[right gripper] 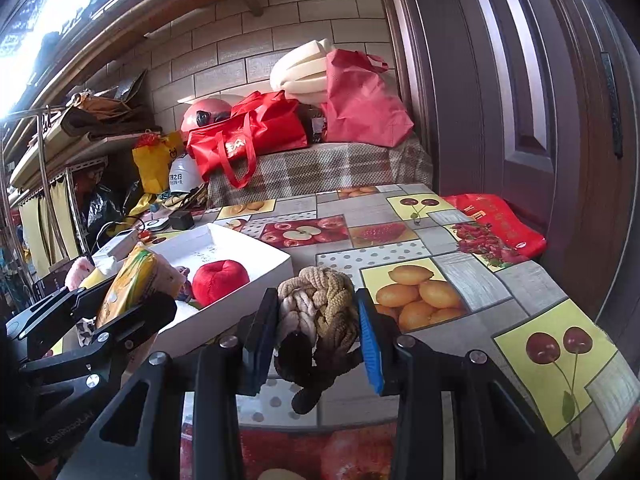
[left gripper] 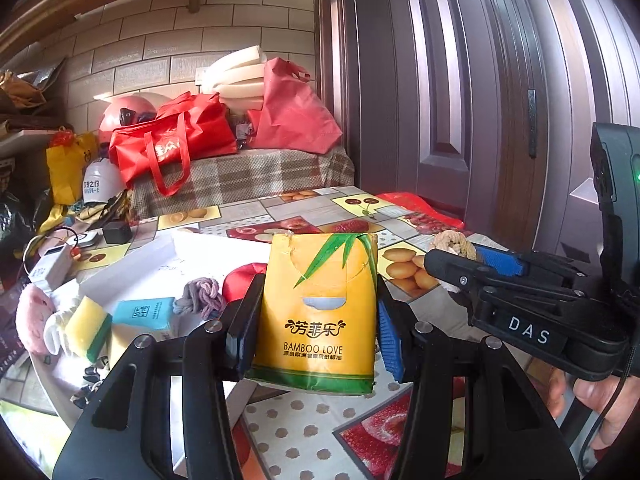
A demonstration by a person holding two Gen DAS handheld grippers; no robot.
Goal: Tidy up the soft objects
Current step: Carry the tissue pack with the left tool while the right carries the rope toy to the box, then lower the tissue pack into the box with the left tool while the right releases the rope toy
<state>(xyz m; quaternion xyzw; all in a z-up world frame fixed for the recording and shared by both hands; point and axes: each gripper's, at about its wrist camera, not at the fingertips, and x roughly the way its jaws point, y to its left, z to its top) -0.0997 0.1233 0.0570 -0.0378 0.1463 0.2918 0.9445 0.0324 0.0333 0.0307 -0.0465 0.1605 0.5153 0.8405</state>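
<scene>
Clamped upright in the left tool (left gripper: 316,320), the yellow tissue pack (left gripper: 320,312) hangs beside the white tray (right gripper: 256,258) at the surface's left edge, the right tool (right gripper: 318,320) pinching a rope knot (right gripper: 316,304); lower both in gently, clear of the plush apple (right gripper: 220,280).

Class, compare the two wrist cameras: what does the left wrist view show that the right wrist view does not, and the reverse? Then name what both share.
Only the left wrist view shows the yellow-green sponge, the blue packet and the purple rope knot. Only the right wrist view shows the cherry print on the tablecloth's near right. Both share the yellow tissue pack in the left gripper, the braided rope ball in the right gripper, and the white tray.
</scene>
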